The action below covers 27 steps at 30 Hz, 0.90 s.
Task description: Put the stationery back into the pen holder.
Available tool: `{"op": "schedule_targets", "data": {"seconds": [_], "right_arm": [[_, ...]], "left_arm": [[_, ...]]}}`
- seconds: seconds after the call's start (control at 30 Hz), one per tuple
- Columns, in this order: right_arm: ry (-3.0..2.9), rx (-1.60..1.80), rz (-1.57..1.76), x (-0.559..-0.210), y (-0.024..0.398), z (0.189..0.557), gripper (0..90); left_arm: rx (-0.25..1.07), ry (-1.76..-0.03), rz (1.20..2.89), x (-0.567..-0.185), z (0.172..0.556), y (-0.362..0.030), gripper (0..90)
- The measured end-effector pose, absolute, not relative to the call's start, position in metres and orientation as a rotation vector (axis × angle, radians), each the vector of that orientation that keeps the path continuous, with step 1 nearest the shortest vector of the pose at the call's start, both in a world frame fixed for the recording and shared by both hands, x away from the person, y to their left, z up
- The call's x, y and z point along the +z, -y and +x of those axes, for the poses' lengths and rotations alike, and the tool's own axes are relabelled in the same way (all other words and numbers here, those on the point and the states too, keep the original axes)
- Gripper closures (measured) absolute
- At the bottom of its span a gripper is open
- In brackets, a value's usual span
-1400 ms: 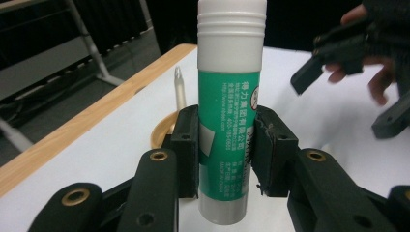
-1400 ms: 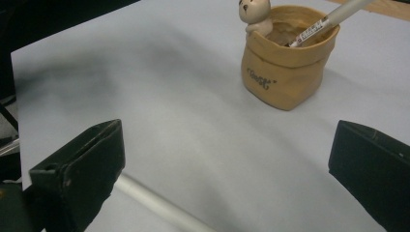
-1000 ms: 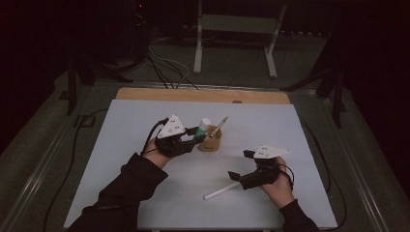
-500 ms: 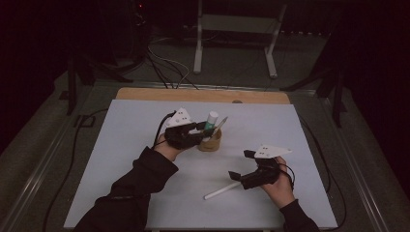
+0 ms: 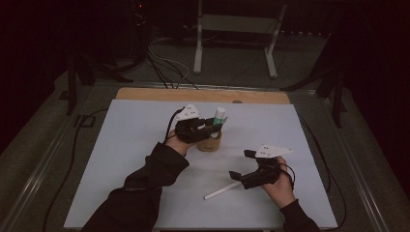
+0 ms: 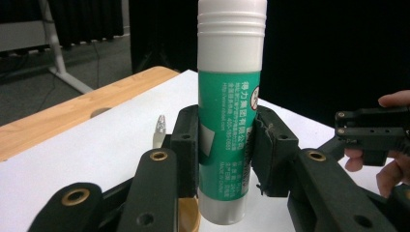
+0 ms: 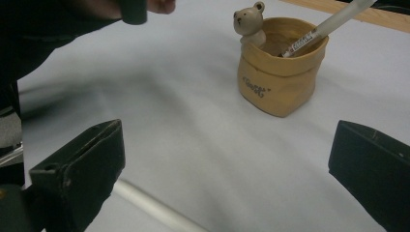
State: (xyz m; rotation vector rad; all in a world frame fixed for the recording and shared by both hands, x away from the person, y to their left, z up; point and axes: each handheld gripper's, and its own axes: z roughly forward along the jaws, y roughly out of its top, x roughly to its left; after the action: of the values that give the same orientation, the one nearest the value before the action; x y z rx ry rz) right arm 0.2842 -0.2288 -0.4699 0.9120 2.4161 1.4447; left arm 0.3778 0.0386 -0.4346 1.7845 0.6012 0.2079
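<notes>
The glue stick [image 6: 231,121] stands upright in your left tool [image 6: 227,150], held just above the small tan pot [image 5: 211,141] near the middle of the bench [image 5: 125,145], somewhat toward its far edge. The pads press on the green label at mid-body, one on each side, so the grip is square and below the ribbed white cap. Judged from its look, this is a light, rigid plastic tube with a smooth, rather slippery skin; it should not crush, but it could slide or pivot if you ease off. Keep the hold on the labelled barrel, not on the cap, which may pull loose. The pot already carries a pen [image 7: 323,26] leaning across its mouth and a bear figure [image 7: 250,24] on its rim, so entry room looks tight. Your right tool [image 5: 255,169] stands wide open and empty toward the near right corner, beside a white pen [image 5: 221,191] lying flat.
</notes>
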Motion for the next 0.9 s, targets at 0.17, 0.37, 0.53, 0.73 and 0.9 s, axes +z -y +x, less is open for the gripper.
{"op": "schedule_targets", "data": {"seconds": [0.17,0.37,0.53,0.73,0.9], "right_arm": [[-2.419,1.448,0.913,-0.470,0.229,0.284,0.0],[-2.423,1.444,0.912,-0.470,0.229,0.284,0.0],[-2.421,1.455,0.916,-0.469,0.230,0.284,0.0],[-2.427,1.455,0.918,-0.470,0.229,0.284,0.0],[-2.427,1.457,0.923,-0.470,0.229,0.284,0.0]], "left_arm": [[0.205,-0.614,1.771,-0.442,0.384,-0.034,66.7],[0.213,-0.624,1.762,-0.452,0.391,-0.030,66.7],[0.211,-0.636,1.761,-0.457,0.393,-0.029,66.7],[0.209,-0.622,1.766,-0.466,0.396,-0.028,66.6],[0.240,-0.609,1.794,-0.473,0.397,-0.023,66.6]]}}
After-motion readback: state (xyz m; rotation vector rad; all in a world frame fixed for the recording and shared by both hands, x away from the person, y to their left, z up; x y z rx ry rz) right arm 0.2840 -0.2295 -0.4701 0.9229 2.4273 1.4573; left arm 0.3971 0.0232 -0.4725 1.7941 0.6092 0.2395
